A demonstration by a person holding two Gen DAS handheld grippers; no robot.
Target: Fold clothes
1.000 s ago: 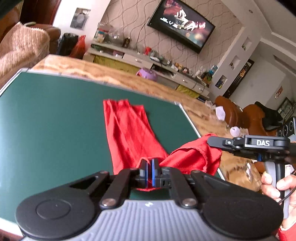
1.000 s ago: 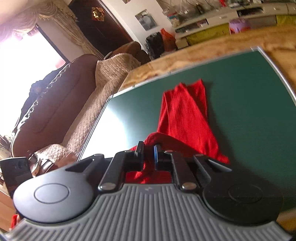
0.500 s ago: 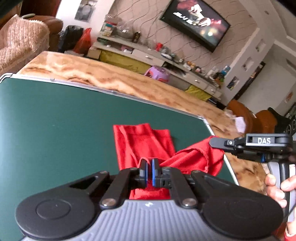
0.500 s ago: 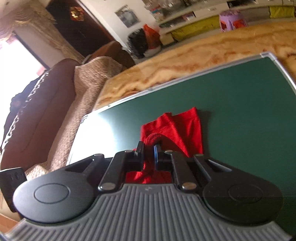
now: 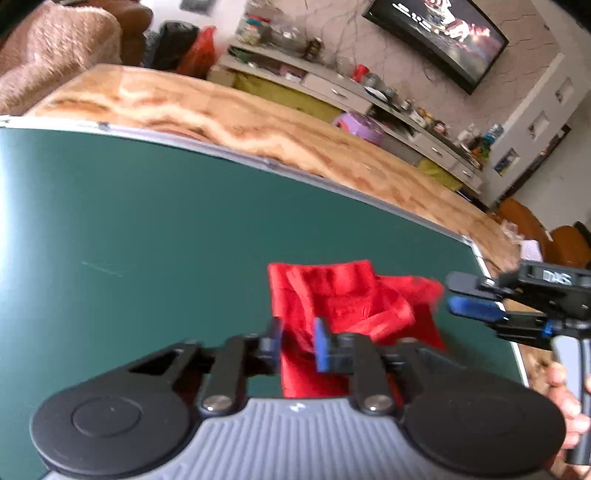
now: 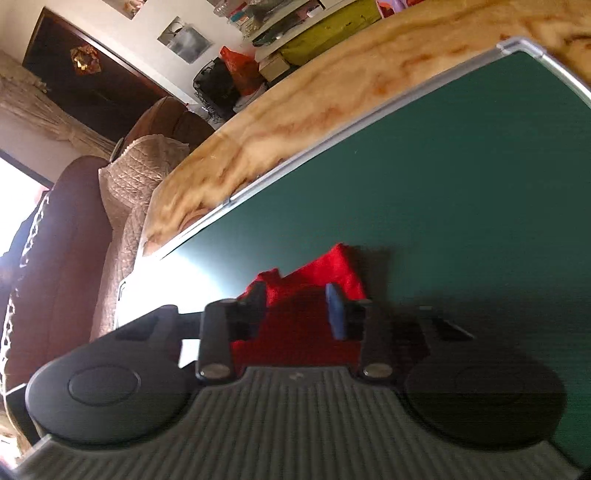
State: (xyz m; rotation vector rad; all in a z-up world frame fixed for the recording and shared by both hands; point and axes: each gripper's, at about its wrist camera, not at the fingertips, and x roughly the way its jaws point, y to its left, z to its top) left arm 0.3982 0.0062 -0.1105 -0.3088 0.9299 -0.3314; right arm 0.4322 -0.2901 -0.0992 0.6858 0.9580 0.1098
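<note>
- We see the red garment [image 5: 343, 306] bunched on the green board [image 5: 147, 229], near its right edge; its near end is hidden behind our grippers.
- Left gripper [image 5: 297, 341]: jaws just opened, apart, cloth between them.
- Right gripper [image 6: 297, 310]: the same, shadowed and blurred.

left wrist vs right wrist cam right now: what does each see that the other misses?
Left wrist only: the wall TV, the purple stool, and the right gripper from the side, jaws apart, beside the cloth with a hand on its handle.

Right wrist only: the quilted sofa, the dark door, and glare from a bright window.

Both: the red garment lying folded over on the green mat. Each gripper's jaws have just been opening, with red cloth between the open pads.
</note>
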